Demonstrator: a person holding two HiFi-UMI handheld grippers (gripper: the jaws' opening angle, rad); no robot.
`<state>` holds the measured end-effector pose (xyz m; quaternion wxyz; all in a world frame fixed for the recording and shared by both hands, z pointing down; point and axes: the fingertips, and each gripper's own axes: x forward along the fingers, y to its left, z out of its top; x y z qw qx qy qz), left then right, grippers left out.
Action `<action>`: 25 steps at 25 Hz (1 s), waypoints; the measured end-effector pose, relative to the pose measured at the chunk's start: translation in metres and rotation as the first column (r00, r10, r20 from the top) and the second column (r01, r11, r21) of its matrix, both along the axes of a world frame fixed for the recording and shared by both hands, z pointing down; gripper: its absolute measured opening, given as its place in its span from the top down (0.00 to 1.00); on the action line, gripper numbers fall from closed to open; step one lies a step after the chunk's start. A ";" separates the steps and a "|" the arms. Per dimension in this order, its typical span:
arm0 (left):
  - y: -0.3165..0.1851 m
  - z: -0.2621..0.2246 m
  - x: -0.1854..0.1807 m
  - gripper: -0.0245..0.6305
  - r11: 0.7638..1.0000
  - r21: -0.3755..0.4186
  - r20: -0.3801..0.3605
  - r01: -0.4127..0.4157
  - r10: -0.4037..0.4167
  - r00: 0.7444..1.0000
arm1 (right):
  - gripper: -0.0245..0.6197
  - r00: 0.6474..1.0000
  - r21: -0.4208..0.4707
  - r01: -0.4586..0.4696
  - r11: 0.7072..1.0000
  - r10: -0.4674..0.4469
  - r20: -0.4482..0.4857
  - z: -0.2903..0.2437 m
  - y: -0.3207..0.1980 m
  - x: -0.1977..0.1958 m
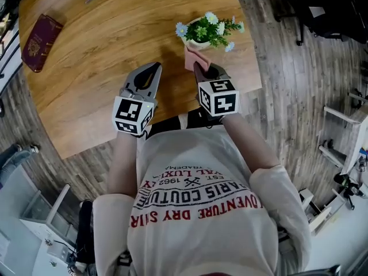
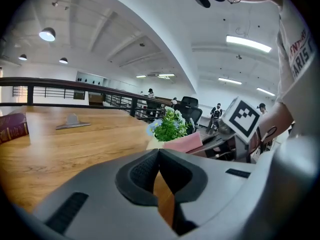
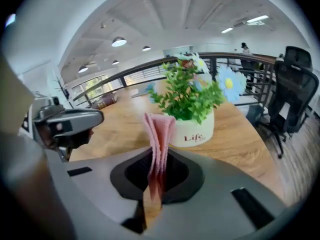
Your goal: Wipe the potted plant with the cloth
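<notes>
A wooden table [image 1: 103, 56] stands on a grey plank floor [image 1: 287, 102]. The potted plant [image 1: 208, 30] sits near its right edge. The right gripper [image 1: 199, 68] pinches the pink cloth [image 1: 192, 56] just beside it. The left gripper [image 1: 155, 68] is closed, empty. A red book [image 1: 40, 42] lies by the left edge.

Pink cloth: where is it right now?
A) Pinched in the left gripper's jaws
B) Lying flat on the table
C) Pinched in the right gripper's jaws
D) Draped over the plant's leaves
C: the right gripper view shows the pink cloth standing upright, clamped between the jaws of the right gripper in front of the potted plant; the left gripper is shut with nothing in it.
</notes>
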<state>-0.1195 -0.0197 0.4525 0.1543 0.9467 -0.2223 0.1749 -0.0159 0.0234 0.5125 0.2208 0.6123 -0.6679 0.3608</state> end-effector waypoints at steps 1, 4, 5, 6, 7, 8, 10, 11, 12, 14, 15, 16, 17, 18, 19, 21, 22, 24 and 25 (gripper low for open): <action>-0.001 -0.003 0.004 0.94 1.000 0.006 -0.002 0.015 -0.015 1.000 | 0.90 0.998 0.024 0.059 0.998 -0.059 -0.016 -0.010 -0.001 -0.002; -0.006 -0.014 0.014 0.94 0.996 0.021 -0.004 0.088 -0.088 0.996 | 0.90 0.971 0.103 0.228 0.968 -0.219 -0.093 -0.044 -0.007 -0.001; -0.005 -0.017 0.017 0.94 0.994 0.025 -0.004 0.109 -0.109 0.994 | 0.90 0.959 0.129 0.271 0.954 -0.257 -0.117 -0.056 -0.010 0.001; -0.004 -0.020 0.020 0.94 0.992 0.028 -0.001 0.124 -0.124 0.992 | 0.90 0.949 0.155 0.304 0.940 -0.285 -0.137 -0.067 -0.013 0.004; -0.003 -0.022 0.023 0.94 0.990 0.031 0.002 0.135 -0.135 0.991 | 0.90 0.941 0.180 0.326 0.928 -0.301 -0.151 -0.078 -0.016 0.009; -0.002 -0.025 0.028 0.94 0.989 0.036 0.006 0.142 -0.143 0.990 | 0.90 0.938 0.201 0.338 0.920 -0.309 -0.159 -0.088 -0.018 0.015; 0.002 -0.030 0.038 0.93 0.987 0.045 0.007 0.157 -0.157 0.988 | 0.90 0.935 0.244 0.349 0.905 -0.317 -0.161 -0.109 -0.022 0.031; 0.003 -0.032 0.042 0.93 0.985 0.050 0.006 0.168 -0.168 0.986 | 0.90 0.932 0.267 0.357 0.895 -0.324 -0.161 -0.120 -0.026 0.039; 0.003 -0.033 0.047 0.93 0.982 0.055 0.008 0.179 -0.179 0.984 | 0.90 0.928 0.291 0.370 0.882 -0.334 -0.168 -0.129 -0.031 0.046; 0.004 -0.028 0.058 0.92 0.982 0.055 0.024 0.183 -0.184 0.983 | 0.90 0.915 0.332 0.400 0.854 -0.351 -0.201 -0.142 -0.040 0.064; 0.005 -0.023 0.063 0.84 0.983 0.050 0.034 0.175 -0.177 0.984 | 0.90 0.910 0.346 0.409 0.844 -0.352 -0.218 -0.147 -0.044 0.074; 0.007 -0.017 0.070 0.73 0.986 0.043 0.044 0.162 -0.163 0.986 | 0.90 0.908 0.359 0.414 0.836 -0.349 -0.234 -0.152 -0.048 0.083; 0.009 -0.011 0.076 0.63 0.989 0.037 0.055 0.145 -0.147 0.988 | 0.90 0.906 0.371 0.416 0.830 -0.343 -0.248 -0.157 -0.051 0.093; 0.010 -0.004 0.083 0.54 0.991 0.038 0.069 0.127 -0.129 0.989 | 0.90 0.905 0.382 0.417 0.825 -0.336 -0.260 -0.162 -0.055 0.103; 0.010 0.004 0.090 0.48 0.993 0.047 0.085 0.106 -0.110 0.990 | 0.90 0.904 0.391 0.416 0.821 -0.330 -0.271 -0.165 -0.059 0.113; 0.008 0.022 0.103 0.36 0.995 0.079 0.130 0.065 -0.074 0.989 | 0.90 0.905 0.396 0.412 0.820 -0.317 -0.284 -0.168 -0.065 0.132; 0.006 0.030 0.108 0.32 0.994 0.095 0.150 0.052 -0.066 0.986 | 0.90 0.906 0.394 0.408 0.824 -0.312 -0.287 -0.167 -0.068 0.142; -0.001 0.039 0.115 0.26 0.991 0.128 0.158 0.049 -0.069 0.985 | 0.90 0.907 0.381 0.403 0.832 -0.306 -0.291 -0.161 -0.071 0.159; -0.005 0.042 0.117 0.24 0.989 0.143 0.152 0.048 -0.069 0.986 | 0.90 0.906 0.374 0.402 0.836 -0.305 -0.293 -0.157 -0.073 0.167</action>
